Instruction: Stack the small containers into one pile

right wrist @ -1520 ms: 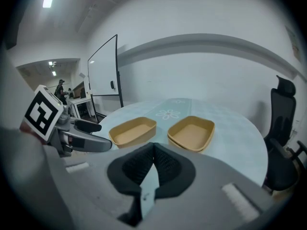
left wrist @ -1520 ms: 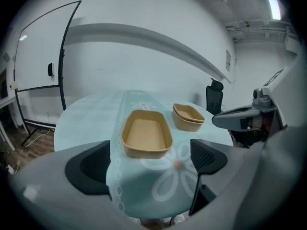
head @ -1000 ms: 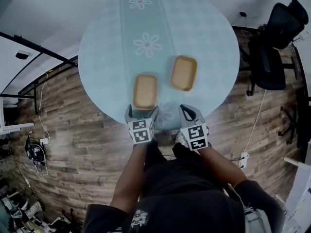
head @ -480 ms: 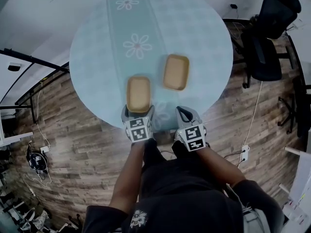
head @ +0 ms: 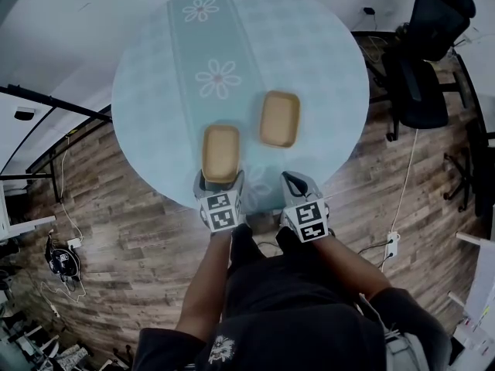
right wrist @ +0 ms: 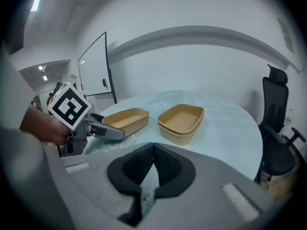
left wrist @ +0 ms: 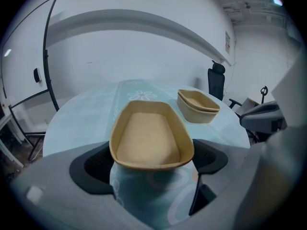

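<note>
A single tan container (head: 220,151) rests on the round blue-clothed table (head: 325,45) near its front edge. My left gripper (head: 221,176) is open, its jaws straddling the container's near end (left wrist: 149,138), pads close beside its walls; the container shows no squeeze. To the right and further in stands a stack of two matching containers (head: 279,118), also visible in the right gripper view (right wrist: 181,122). My right gripper (head: 296,182) hovers at the table's front edge, shut with its pads (right wrist: 160,164) meeting and nothing between them.
A black office chair (head: 421,60) stands off the table's right side. A black metal frame (head: 54,103) crosses the wooden floor at left. A cable and power strip (head: 390,246) lie on the floor at right. A whiteboard (right wrist: 96,66) stands behind the table.
My left gripper has slid forward, so its jaws now flank the near end of the single container. The right gripper stays where it was, still shut.
</note>
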The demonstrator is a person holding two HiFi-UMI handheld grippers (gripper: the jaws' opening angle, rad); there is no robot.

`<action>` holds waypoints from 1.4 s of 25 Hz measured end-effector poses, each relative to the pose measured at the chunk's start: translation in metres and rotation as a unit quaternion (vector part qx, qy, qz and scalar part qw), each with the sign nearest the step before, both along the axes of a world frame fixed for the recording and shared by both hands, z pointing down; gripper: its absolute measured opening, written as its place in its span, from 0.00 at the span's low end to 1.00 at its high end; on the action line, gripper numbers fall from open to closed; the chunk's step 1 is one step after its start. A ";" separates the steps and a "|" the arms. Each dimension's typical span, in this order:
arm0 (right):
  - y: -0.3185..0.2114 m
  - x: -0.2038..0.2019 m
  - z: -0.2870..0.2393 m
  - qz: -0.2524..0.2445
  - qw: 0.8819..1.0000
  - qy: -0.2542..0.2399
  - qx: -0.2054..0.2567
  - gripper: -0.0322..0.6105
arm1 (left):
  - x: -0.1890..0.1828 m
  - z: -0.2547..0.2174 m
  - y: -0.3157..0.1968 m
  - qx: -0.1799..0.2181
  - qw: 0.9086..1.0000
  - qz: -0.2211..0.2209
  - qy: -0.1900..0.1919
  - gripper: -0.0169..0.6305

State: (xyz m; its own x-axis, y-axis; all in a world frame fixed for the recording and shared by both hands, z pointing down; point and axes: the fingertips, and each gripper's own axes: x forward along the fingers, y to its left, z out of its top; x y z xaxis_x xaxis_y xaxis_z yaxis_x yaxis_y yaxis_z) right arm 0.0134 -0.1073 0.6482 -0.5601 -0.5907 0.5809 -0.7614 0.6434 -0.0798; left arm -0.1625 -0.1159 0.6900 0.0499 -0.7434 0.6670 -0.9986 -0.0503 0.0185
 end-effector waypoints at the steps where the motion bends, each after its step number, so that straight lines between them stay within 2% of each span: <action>1: 0.000 0.000 0.000 0.000 1.000 0.000 0.001 0.05 | 0.000 -0.002 0.000 0.000 1.000 0.001 -0.001 0.82; 6: -0.002 0.003 -0.001 0.005 1.000 -0.001 0.003 0.05 | -0.001 -0.015 -0.001 0.009 1.000 -0.002 0.002 0.80; 17: -0.005 0.018 -0.013 0.023 1.000 -0.013 0.015 0.05 | 0.014 -0.064 -0.015 0.063 0.998 -0.003 0.017 0.79; 25: -0.020 0.037 -0.029 0.051 0.998 -0.024 0.033 0.05 | 0.057 -0.085 -0.043 0.083 0.996 0.029 0.032 0.79; 35: -0.032 0.087 -0.039 0.091 0.995 -0.024 0.041 0.05 | 0.121 -0.091 -0.080 0.088 0.992 0.067 0.054 0.79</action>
State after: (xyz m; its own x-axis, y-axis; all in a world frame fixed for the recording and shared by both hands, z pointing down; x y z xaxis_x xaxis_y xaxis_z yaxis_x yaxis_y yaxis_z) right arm 0.1003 -0.1396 0.6089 -0.4647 -0.7301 0.5010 -0.8629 0.5003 -0.0714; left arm -0.0416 -0.1963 0.5995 0.2206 -0.8294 0.5133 -0.9753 -0.1942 0.1053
